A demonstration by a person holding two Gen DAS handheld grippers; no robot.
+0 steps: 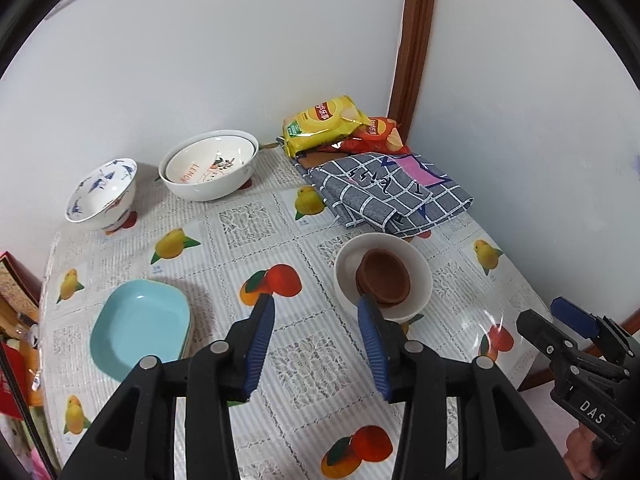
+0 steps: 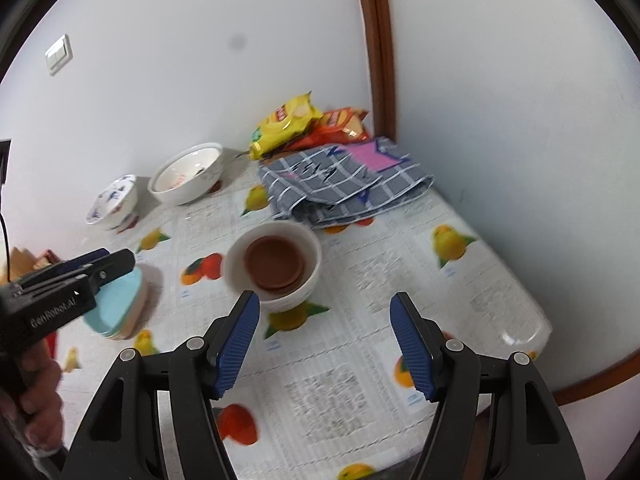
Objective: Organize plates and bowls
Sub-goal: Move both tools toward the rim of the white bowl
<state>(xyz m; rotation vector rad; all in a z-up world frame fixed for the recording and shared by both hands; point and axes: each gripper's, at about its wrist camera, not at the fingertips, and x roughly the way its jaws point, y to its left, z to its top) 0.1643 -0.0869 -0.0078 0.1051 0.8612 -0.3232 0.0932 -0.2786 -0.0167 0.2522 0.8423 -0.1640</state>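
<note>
Both tools are spread and hold nothing. The left tool (image 1: 316, 312) hovers over the desk (image 1: 304, 368), with the white bowl (image 1: 420, 276) holding brown dishes (image 1: 384, 276) just ahead to its right, near its right finger, and the blue plates (image 1: 140, 320) just left. The right tool (image 2: 324, 320) has that same bowl (image 2: 312, 248) ahead to its left, by its left finger. I judge the bowl within either's reach, the left being slightly nearer. Two more bowls (image 1: 208, 168) stand by the far wall.

"lemon" in orange letters runs inside the white ceramic bowl (image 1: 208, 170); "das" marks the black right tool (image 1: 554, 314); "genrobot.ai" marks the black left tool (image 2: 116, 260).
</note>
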